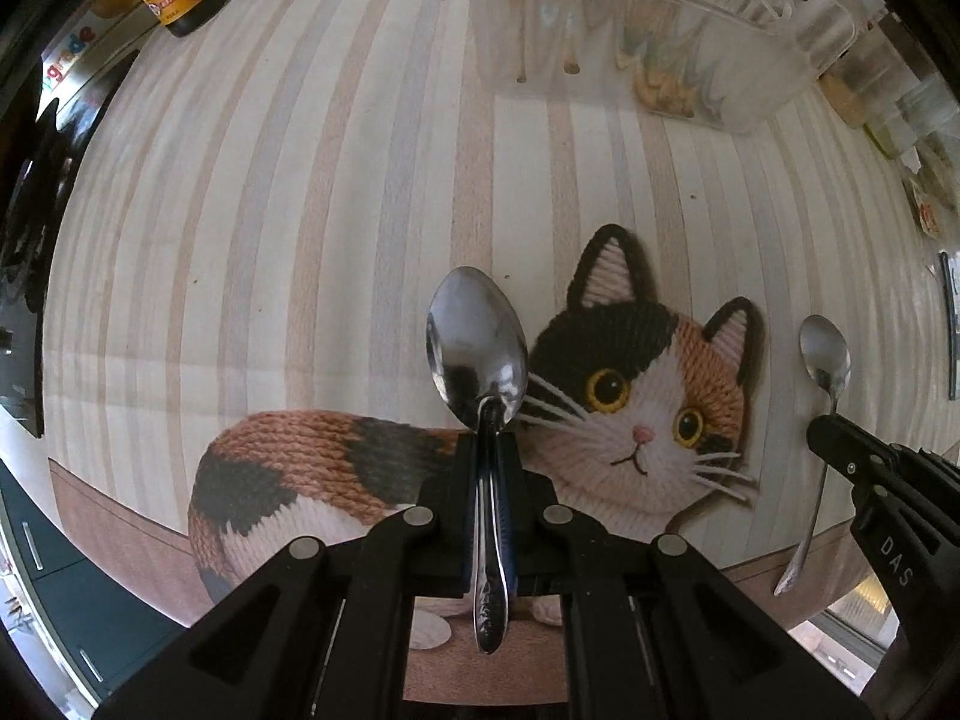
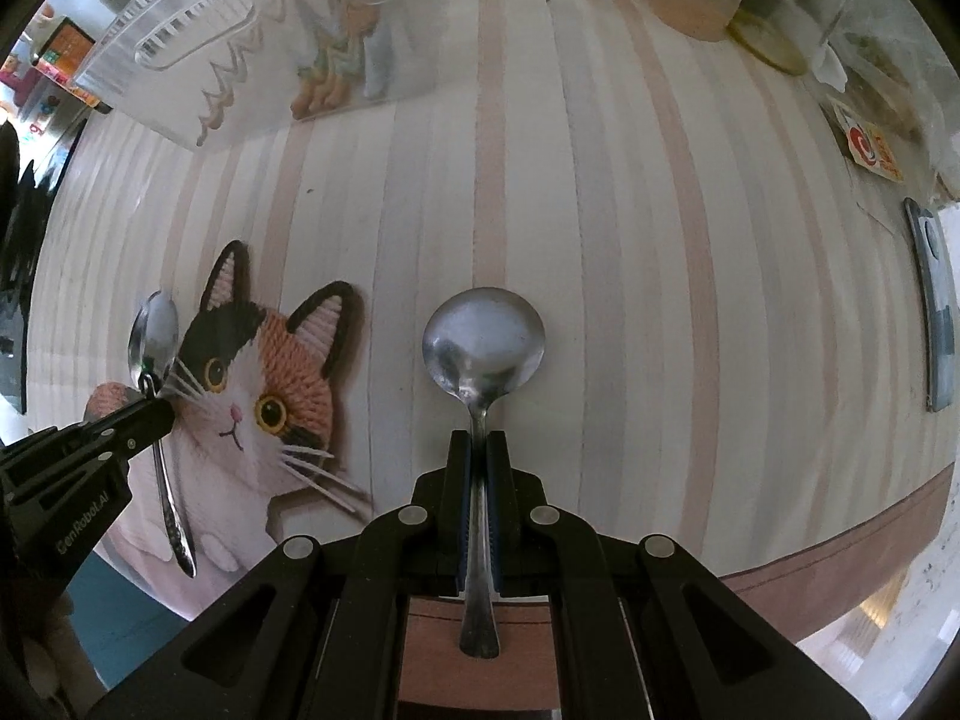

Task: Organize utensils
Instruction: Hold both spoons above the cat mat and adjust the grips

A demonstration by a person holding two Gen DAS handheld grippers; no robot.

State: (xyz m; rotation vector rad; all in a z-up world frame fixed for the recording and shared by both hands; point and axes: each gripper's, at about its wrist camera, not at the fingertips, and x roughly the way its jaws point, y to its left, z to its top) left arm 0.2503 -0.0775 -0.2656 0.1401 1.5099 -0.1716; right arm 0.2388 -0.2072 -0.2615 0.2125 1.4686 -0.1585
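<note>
Left tongs (image 1: 492,456): we see them clenched on the neck of the oval spoon (image 1: 477,348), with the handle passing back between the pads and the bowl pointing forward.
Right tongs (image 2: 479,450): they are clenched in the same way on the round spoon (image 2: 483,345), gripped on the thin part of the handle just behind the bowl.
Position of the spoons: both are lifted above the worktop (image 2: 600,210), side by side; the oval one hangs over the cat picture (image 1: 636,396) on the striped cloth.
Look of the spoons: both are polished steel. The oval one has a deeper, pointed bowl and a small pattern at the handle end; the round one has a flat, plain handle and a duller bowl.
Clear organizer (image 1: 690,42): it stands at the far side of the worktop, well apart from both tongs. Through its wall we can see some spoons and wooden handles already inside.
Progress: we judge that part of the sorting is done, because utensils already sit in the organizer.
Still to do: these two spoons must be carried there and put in.
</note>
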